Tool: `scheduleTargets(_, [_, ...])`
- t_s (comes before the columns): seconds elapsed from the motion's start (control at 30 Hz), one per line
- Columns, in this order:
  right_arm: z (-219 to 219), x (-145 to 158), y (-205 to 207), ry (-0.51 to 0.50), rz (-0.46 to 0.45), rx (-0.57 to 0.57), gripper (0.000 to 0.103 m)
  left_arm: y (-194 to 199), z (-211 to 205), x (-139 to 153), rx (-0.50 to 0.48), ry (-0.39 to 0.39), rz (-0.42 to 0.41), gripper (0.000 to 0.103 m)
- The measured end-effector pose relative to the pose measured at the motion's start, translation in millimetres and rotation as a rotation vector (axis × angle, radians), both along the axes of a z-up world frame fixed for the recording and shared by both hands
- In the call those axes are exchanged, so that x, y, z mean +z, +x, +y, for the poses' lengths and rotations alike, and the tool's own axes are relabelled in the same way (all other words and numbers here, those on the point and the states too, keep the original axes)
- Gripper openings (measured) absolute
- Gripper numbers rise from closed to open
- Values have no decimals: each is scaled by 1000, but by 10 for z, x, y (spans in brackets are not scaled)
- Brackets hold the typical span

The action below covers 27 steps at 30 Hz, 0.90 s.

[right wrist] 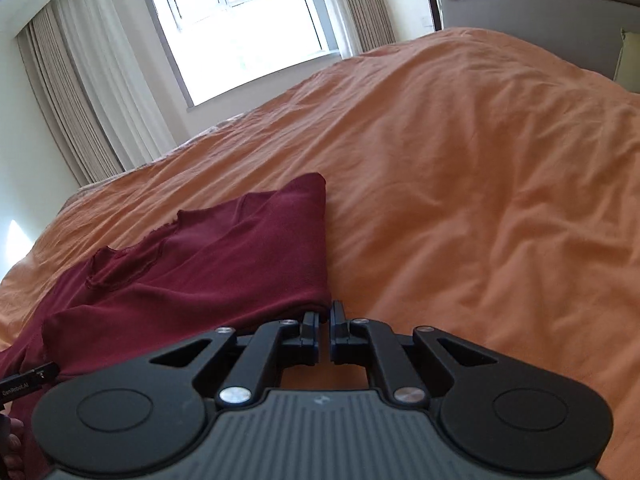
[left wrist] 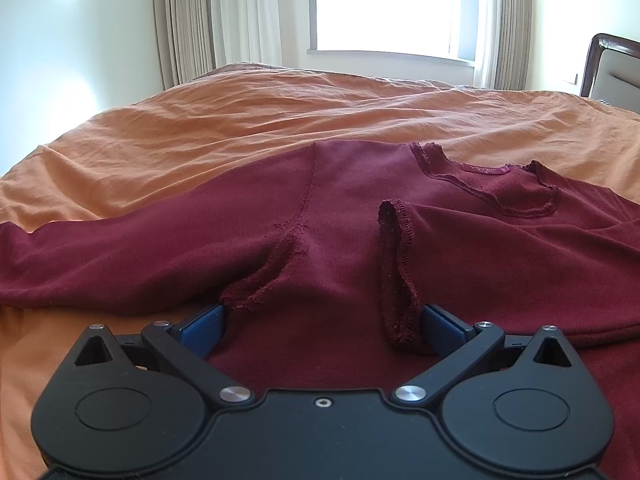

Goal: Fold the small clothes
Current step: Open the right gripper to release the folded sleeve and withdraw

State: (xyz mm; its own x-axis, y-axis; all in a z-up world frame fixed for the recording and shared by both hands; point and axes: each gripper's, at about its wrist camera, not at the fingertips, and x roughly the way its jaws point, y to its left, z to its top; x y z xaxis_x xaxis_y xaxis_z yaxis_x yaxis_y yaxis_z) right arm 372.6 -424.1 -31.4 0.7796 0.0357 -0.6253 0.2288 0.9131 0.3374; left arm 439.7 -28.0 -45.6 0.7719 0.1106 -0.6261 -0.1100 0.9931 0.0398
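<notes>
A dark red top (left wrist: 340,216) is spread on an orange bed (left wrist: 200,120).

Much bare bed is seen past the top's far edge and off to its right side (right wrist: 480,180). One sleeve is folded over the body, its cuff edge lying near the left gripper (left wrist: 322,328). That gripper's blue fingers (left wrist: 202,326) are spread wide, with the top's cloth between them but not pinched. The right gripper (right wrist: 325,320) is seen at the top's right edge, its fingers almost shut; whether cloth is pinched cannot be told.
</notes>
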Motion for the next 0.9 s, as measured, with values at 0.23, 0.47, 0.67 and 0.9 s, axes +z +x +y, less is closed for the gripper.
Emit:
scheduleTargets(0.23, [46,22,-24,-36,15,1,19,-44,103,164,-1,-46,30,103])
scheduleTargets(0.47, [254,234,-367,-153,-10,27,92,-277,579,516,61,-165,23,103])
scheduleTargets(0.67, [655,471,-809,-249,-94,98,103,-382,1322,684,200,-110,1,103])
scheduleTargets(0.9, [1312,498,-1357,-174,-172,200,103,-514,2414,710,423,-89,51,103])
